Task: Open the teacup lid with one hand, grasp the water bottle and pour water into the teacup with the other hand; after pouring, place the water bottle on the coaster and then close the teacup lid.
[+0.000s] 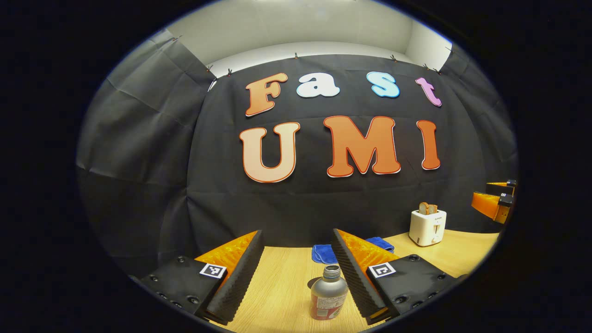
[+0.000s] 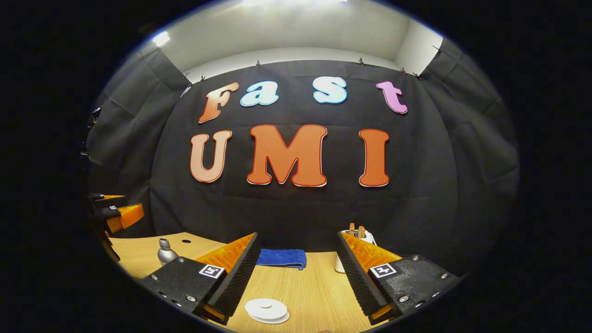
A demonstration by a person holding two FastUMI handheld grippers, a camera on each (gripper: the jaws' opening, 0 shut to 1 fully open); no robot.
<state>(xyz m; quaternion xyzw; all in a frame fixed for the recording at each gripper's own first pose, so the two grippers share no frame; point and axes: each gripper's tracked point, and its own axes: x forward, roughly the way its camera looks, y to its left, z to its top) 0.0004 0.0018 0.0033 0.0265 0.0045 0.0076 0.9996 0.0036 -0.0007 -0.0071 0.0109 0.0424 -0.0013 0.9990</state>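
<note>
On the desk, your open left gripper faces the bottle (uncapped); right gripper gapes above the lid.

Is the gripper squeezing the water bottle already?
No, the left gripper is open, and the water bottle stands on the table between its fingers, untouched.

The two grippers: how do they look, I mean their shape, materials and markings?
Both look alike. The left gripper and the right gripper each have two wedge-shaped fingers faced with ribbed pads, translucent ridged plastic on their outer sides. Each finger sits on a black block with screws, carrying a small square black-and-white marker.
</note>
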